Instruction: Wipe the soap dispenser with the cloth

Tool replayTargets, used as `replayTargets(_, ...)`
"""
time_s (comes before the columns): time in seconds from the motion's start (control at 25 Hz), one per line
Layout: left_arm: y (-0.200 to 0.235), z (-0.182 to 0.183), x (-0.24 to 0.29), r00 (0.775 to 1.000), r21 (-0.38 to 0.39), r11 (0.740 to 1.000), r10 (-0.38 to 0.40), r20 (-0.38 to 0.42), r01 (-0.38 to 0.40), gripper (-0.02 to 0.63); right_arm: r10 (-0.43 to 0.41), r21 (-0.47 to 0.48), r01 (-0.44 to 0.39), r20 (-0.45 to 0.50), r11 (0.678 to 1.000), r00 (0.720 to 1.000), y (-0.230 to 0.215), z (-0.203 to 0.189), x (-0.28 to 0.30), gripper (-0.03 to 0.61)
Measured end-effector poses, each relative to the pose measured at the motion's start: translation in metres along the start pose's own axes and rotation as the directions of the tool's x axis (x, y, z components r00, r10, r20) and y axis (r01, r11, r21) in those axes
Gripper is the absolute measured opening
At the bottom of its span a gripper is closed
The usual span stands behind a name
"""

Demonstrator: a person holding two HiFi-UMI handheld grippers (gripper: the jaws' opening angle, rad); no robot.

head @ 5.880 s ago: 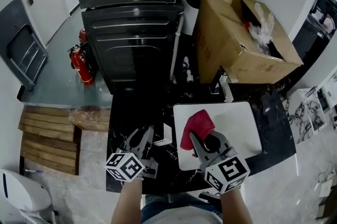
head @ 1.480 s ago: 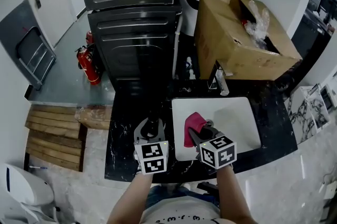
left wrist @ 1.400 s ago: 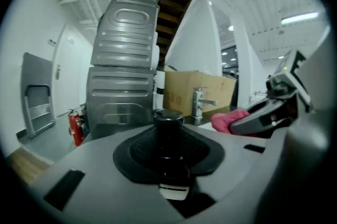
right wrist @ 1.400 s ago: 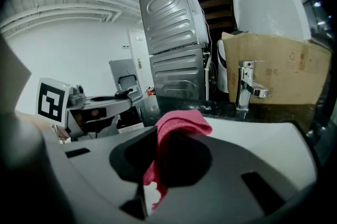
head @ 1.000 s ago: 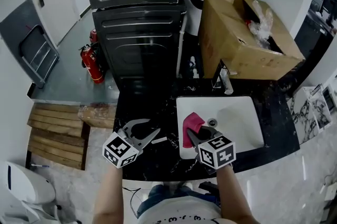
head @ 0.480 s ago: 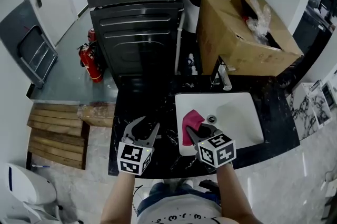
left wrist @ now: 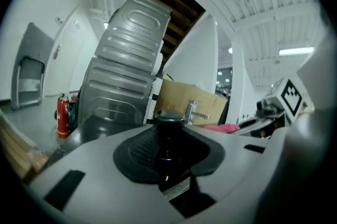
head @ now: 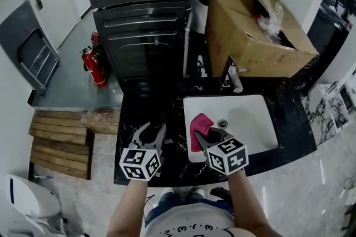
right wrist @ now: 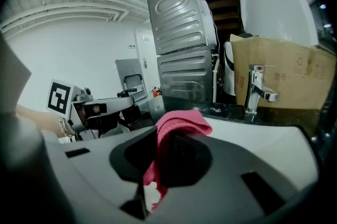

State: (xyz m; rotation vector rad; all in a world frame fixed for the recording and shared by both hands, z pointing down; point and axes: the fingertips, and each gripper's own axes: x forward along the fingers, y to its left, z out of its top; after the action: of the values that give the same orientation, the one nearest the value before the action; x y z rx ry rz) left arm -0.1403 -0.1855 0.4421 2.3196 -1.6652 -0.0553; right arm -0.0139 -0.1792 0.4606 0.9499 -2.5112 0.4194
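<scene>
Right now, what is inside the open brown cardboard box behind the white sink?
Inside the brown cardboard box, crumpled clear plastic wrap and a small red item show near the top. Everything deeper is covered by the plastic and box walls.

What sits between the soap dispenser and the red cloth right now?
Only a bare strip of black marble counter and the white sink's left rim separate the soap dispenser from the red cloth; the head view shows it.
</scene>
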Motion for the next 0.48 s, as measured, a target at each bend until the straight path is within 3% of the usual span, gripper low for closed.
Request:
replayTargets(0.08, 0.005, 0.001, -0.003, 0.997, -0.155, 0.987, -0.034, 0.067, 0.044, 0.112, 0.001, -0.002, -0.001, 0.002, 1.0, 1.0, 0.001, 0.001, 0.001, 0.049)
replayTargets(0.16, 0.009, 0.0, -0.007, 0.992, -0.25, 0.966, -0.04, 0.119, 0.068, 0.11, 0.005, -0.006, -0.005, 0.003, 1.0, 1.0, 0.004, 0.002, 0.002, 0.049)
replayTargets(0.48, 0.019, -0.004, -0.015, 0.99, -0.292, 0.954, -0.024, 0.142, 0.065, 0.11, 0.093, -0.021, -0.093, 0.021, 0.995, 0.995, 0.034, 0.012, 0.016, 0.049)
